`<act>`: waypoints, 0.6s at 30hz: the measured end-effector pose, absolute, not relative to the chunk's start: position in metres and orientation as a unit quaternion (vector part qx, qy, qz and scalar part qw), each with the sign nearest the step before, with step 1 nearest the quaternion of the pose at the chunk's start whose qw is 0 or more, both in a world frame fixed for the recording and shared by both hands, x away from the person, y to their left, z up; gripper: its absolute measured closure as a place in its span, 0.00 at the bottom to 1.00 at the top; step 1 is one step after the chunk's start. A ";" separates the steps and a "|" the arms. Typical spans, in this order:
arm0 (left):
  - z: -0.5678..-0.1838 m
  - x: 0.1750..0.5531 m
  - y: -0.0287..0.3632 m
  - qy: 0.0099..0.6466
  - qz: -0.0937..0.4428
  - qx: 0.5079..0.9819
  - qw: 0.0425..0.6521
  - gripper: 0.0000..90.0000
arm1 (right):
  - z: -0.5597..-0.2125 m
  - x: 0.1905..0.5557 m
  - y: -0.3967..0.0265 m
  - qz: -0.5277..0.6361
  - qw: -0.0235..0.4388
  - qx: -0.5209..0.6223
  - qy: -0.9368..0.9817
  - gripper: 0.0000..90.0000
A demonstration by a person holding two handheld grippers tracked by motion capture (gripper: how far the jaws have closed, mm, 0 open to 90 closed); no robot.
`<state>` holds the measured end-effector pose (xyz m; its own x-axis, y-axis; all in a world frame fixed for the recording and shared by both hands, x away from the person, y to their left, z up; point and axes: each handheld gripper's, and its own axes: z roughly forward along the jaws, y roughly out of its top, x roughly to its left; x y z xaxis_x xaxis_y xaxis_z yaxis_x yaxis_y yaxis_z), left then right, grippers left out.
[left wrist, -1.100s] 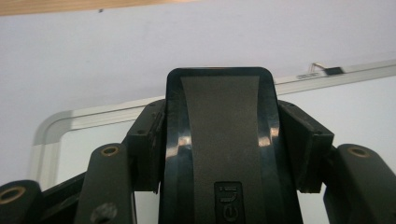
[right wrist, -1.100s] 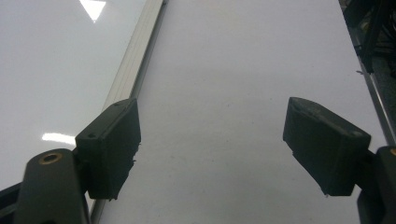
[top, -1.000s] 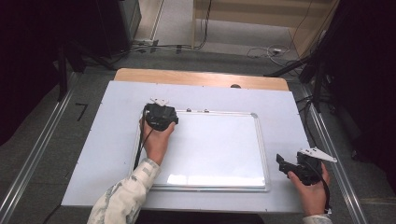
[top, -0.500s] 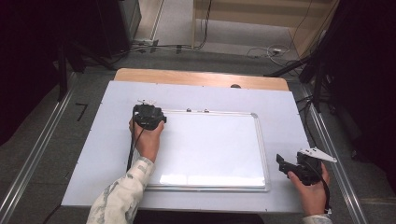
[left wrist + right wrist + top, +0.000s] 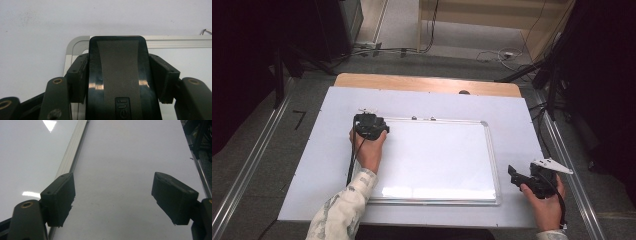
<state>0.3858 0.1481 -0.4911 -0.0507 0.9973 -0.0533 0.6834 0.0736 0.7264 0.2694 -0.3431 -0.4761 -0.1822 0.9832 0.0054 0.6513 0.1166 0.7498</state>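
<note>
We see our left gripper (image 5: 371,126) shifted left to the whiteboard's (image 5: 437,155) top-left corner, jaws just easing yet pinching the black eraser (image 5: 117,75), long axis pointing away, right gripper (image 5: 113,202) spread wide.

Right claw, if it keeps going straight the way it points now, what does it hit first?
Probably nothing: the open right claw points along bare white table, with the whiteboard frame off to its side. Depth is hard to judge.

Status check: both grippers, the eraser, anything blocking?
Left gripper jaws just eased, pads still against black eraser at whiteboard corner. Right gripper open, empty. Nothing in the way.
</note>
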 end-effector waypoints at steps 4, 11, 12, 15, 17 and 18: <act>-0.487 0.382 0.151 0.669 0.269 0.624 0.302 0.41 | -0.476 0.269 -0.343 0.317 0.261 0.585 0.700 0.20; -0.471 0.369 0.154 0.652 0.263 0.626 0.337 0.37 | -0.476 0.269 -0.342 0.317 0.261 0.585 0.699 0.20; -0.469 0.366 0.155 0.649 0.260 0.626 0.345 0.36 | -0.476 0.269 -0.343 0.317 0.261 0.585 0.699 0.20; -0.462 0.357 0.157 0.638 0.259 0.626 0.365 0.33 | -0.476 0.269 -0.342 0.316 0.262 0.585 0.700 0.20; -0.458 0.350 0.157 0.631 0.259 0.629 0.374 0.32 | -0.476 0.269 -0.342 0.316 0.262 0.584 0.701 0.20; -0.456 0.346 0.159 0.626 0.261 0.631 0.377 0.31 | -0.476 0.269 -0.342 0.317 0.262 0.584 0.700 0.20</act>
<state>0.3459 0.1585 -0.4561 0.0801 0.9865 -0.1425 0.5919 0.0680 0.8031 0.2690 -0.3420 -0.4759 -0.1808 0.9835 0.0034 0.6520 0.1173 0.7491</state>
